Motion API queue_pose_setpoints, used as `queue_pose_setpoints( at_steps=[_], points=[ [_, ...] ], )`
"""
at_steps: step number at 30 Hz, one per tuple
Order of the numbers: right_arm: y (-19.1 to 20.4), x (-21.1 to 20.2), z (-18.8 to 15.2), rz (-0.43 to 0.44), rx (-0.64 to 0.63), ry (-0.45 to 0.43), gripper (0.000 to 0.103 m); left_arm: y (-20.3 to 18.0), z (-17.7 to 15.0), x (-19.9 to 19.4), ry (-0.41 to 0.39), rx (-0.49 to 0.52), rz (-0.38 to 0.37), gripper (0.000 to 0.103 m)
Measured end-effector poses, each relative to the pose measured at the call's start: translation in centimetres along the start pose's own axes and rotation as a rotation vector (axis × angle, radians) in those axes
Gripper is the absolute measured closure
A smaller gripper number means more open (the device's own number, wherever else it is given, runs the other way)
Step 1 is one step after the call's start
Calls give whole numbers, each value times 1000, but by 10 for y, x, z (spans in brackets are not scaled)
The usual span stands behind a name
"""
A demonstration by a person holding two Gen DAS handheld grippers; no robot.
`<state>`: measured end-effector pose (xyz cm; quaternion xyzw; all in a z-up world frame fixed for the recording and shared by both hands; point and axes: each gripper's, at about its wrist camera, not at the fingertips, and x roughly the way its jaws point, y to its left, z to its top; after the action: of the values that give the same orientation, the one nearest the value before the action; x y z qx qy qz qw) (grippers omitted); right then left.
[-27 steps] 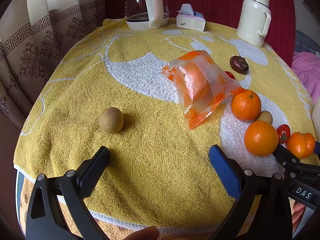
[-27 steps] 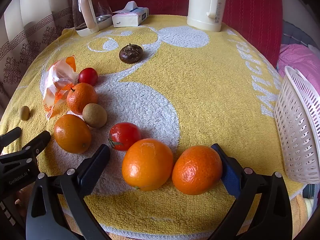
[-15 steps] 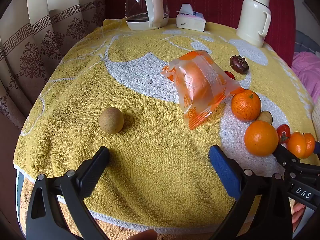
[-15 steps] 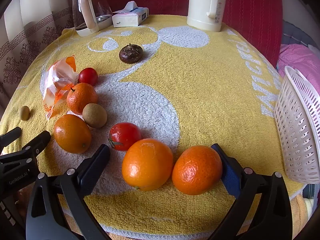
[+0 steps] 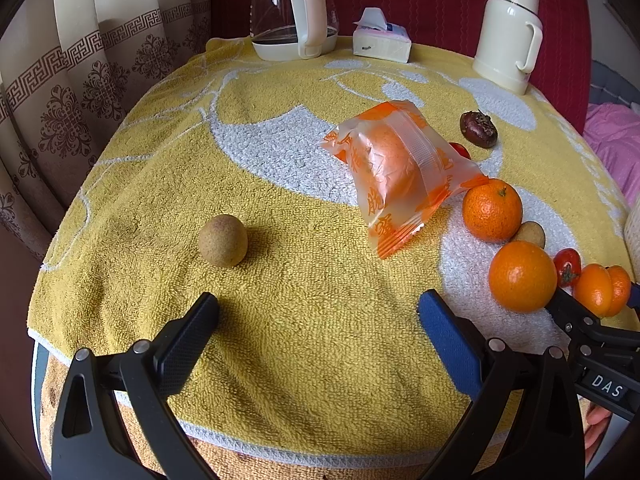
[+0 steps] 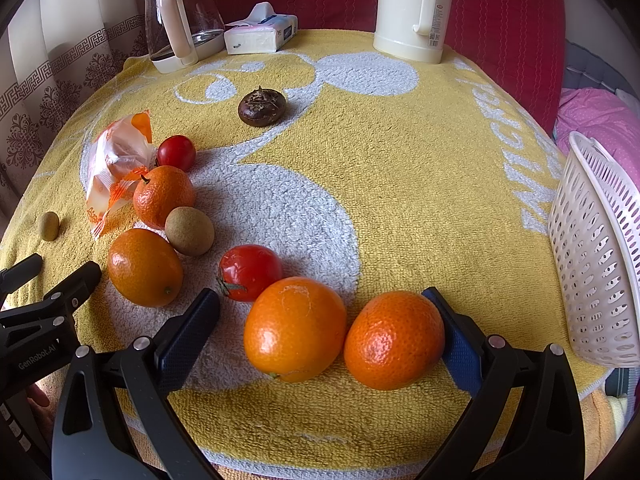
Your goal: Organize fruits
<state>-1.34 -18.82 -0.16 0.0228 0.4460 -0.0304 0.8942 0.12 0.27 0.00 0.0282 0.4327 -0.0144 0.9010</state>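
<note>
Both views ride low at the near edge of the yellow terry-towel tabletop (image 5: 320,320), angled down and across it toward the red backdrop. The left-wrist view sits close over bare towel; the right-wrist view sits close over fruit. Both catch the translucent orange plastic packet (image 5: 400,168) (image 6: 116,164) and cream lidded jug (image 5: 508,32) (image 6: 412,8).

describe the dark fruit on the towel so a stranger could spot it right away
Start at the cream thermos jug at the yellow towel's far edge. Nearer the camera and to its left, lying alone, is the dark fruit: brown-purple, squat, dried bits on top, unlike the oranges and tomatoes.
</note>
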Motion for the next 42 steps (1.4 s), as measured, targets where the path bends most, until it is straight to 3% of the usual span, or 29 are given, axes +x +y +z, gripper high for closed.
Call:
queue_pose_setpoints(
  at_steps=[42],
  points=[
    [0,0,0,1,0,1,2,-4,1,-1,0,2,3,5]
  ],
)
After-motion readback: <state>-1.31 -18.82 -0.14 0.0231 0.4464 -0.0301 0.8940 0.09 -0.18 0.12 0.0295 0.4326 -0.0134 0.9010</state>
